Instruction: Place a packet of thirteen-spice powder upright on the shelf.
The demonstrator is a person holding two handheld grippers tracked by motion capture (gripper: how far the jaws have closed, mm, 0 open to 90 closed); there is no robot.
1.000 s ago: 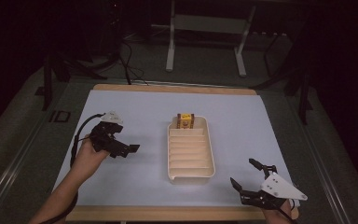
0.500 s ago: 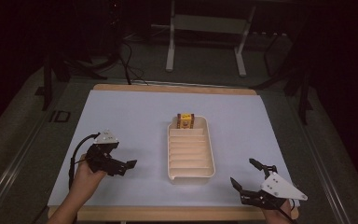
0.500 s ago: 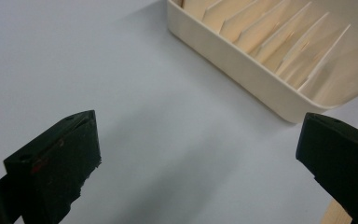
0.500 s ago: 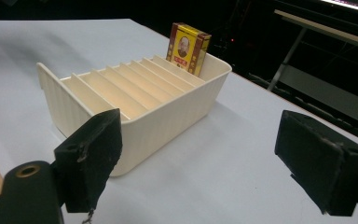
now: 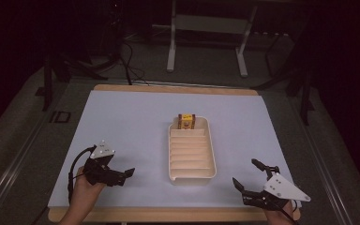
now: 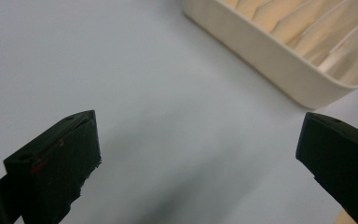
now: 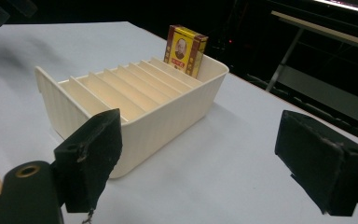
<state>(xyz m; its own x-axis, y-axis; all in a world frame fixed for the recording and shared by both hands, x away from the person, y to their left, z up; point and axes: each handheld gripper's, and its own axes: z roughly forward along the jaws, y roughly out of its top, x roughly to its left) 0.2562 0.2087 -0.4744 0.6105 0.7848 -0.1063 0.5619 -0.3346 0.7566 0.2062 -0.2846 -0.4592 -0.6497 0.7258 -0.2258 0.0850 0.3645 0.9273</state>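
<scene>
Currently, both grippers sit low at the near edge of the desk, one on each side of the cream divided tray. Left gripper: held in the person's left hand, near the front-left corner of the desk, pointing right toward the tray. Jaws spread wide, nothing between them; the left gripper view shows only bare pale-blue surface between the two black jaws, with the tray's outer wall at the upper right, well ahead of the jaws and not touched.

Right gripper: at the front-right corner of the desk, grey three-cornered plate on top, pointing left and away from the person. Jaws likewise released and wide apart, empty. The right gripper view looks along them at the tray's near corner; tray is close ahead but clear of both jaws.

Tray: centre of the desk, slightly right of middle, long axis running away from the person, ribbed inside into a row of narrow slots. Small yellow-and-red box stands upright in the farthest slot, against the far end wall; its printed face shows in the right gripper view. Remaining slots hold nothing visible.
</scene>
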